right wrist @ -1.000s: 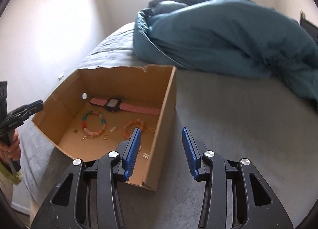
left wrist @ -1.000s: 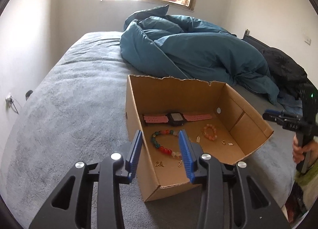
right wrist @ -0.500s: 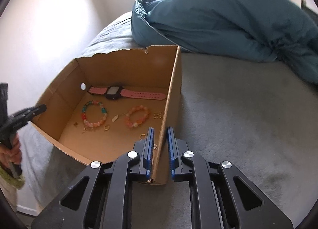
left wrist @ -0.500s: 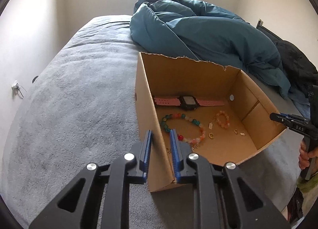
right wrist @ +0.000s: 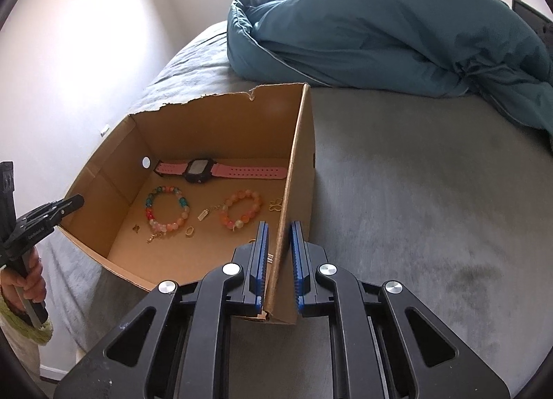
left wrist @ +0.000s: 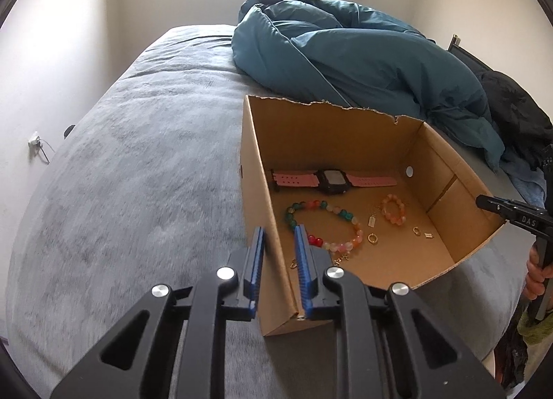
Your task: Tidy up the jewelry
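The left tool (left wrist: 279,253) pinches the cardboard box (left wrist: 331,136) at its left wall; the right tool (right wrist: 278,250) pinches the opposite wall. Open grey bed (right wrist: 414,191) lies outside each tool, and the teal duvet (right wrist: 380,25) bunches well beyond.

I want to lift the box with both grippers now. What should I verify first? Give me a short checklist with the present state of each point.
1. Left gripper closed over the left wall of the cardboard box: ok.
2. Right gripper closed over the right wall: ok.
3. Grip firm enough to carry the load: cannot tell.
4. Watch, multicolour bracelet and orange bracelet lie on the box floor: ok.
5. Near side has a wall to stop pieces sliding out: not ok, it looks open.
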{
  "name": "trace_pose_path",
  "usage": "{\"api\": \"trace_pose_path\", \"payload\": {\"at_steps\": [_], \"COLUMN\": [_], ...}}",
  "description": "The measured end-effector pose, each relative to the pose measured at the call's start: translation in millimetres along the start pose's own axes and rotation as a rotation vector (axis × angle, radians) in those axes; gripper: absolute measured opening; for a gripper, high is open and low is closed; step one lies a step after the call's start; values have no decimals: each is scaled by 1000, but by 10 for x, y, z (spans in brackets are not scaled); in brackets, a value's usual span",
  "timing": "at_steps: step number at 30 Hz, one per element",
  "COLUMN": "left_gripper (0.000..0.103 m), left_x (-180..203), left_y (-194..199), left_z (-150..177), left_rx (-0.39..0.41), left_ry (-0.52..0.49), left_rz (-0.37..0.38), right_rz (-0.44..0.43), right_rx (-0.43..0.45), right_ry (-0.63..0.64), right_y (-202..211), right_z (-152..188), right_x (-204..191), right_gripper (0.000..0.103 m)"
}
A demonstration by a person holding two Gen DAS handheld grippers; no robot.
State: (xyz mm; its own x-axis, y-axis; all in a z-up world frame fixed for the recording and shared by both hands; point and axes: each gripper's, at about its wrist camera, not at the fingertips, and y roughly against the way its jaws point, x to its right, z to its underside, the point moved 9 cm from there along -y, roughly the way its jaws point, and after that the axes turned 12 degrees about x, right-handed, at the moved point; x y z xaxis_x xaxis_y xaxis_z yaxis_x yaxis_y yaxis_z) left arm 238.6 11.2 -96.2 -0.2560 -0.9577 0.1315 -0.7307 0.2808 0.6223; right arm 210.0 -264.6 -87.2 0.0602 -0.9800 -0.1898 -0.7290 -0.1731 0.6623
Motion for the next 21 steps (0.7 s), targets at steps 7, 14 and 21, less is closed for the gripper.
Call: {"api": "trace_pose_path", "payload": {"at_steps": [7,14,21], "left_gripper": [17,17,17], "left_x": [87,164,220], "left_y": [266,500,671], "left_z": [181,333,449], "left_rx": [-2,3,10], "left_ry": [2,18,25], "left_rz": [-10,-12,-12], "right_rz": [-5,-3,0], "right_rx": [-15,-13,-9], "right_ry": [-13,-26,-30], "right_y": [224,421,561], "right_z": [200,340,465], "right_x": [-7,-21,-37], "right_gripper": [12,12,12]}}
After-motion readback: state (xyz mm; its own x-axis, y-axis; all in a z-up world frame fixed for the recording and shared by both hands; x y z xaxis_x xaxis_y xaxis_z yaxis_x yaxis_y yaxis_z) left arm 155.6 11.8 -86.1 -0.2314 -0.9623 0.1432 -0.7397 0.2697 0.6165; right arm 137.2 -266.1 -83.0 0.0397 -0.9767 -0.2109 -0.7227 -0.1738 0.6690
